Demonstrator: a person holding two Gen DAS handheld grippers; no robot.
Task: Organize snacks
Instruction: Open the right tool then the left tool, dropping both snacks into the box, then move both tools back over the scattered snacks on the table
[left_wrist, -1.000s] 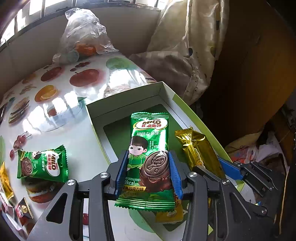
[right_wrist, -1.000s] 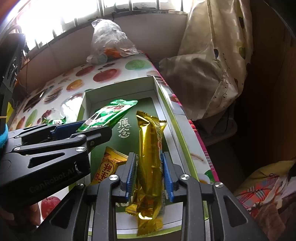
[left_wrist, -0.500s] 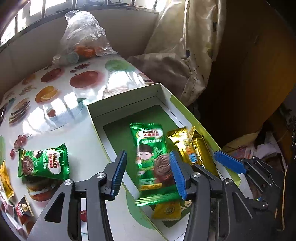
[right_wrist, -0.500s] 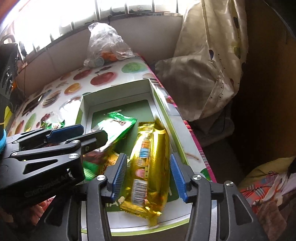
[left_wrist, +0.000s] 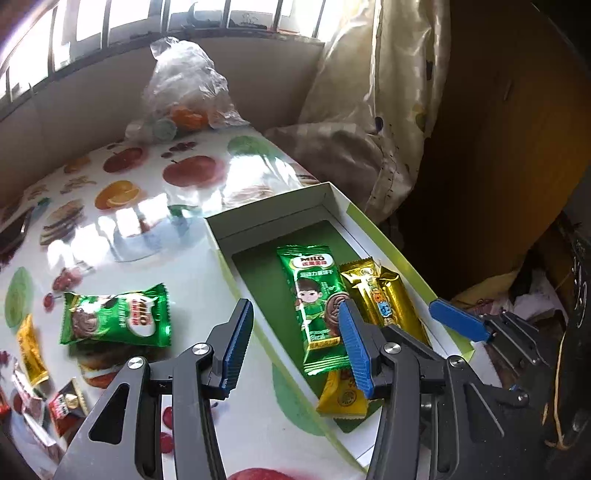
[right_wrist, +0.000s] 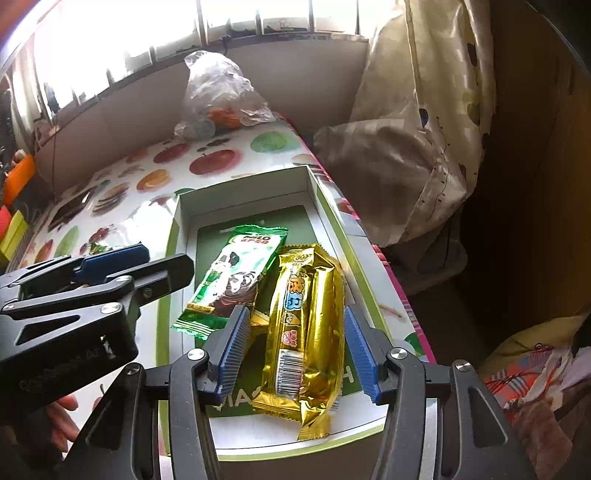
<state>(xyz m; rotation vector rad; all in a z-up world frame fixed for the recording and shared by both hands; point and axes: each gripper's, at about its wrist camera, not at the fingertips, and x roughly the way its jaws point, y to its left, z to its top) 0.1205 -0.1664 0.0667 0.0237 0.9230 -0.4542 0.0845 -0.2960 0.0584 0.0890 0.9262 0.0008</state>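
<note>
A green and white box (left_wrist: 280, 205) (right_wrist: 243, 184) lies on the fruit-print table. In it lie a green Milo packet (left_wrist: 317, 302) (right_wrist: 236, 273), a gold bar packet (left_wrist: 384, 299) (right_wrist: 306, 325) and a yellow packet (left_wrist: 343, 395) partly under them. My left gripper (left_wrist: 295, 347) is open and empty above the box's near left edge. My right gripper (right_wrist: 299, 350) is open, its jaws either side of the gold packet lying in the box. A second Milo packet (left_wrist: 114, 321) and several small snacks (left_wrist: 33, 369) lie on the table to the left.
A clear plastic bag (left_wrist: 184, 96) (right_wrist: 221, 96) with fruit sits at the table's far end. A curtain (left_wrist: 388, 92) hangs at the right, past the table's edge. Window bars run along the back. The left gripper shows at left in the right wrist view (right_wrist: 92, 273).
Both grippers opened and let go. The Milo packet and the gold bar dropped into the box. Both grippers pulled back a little.
</note>
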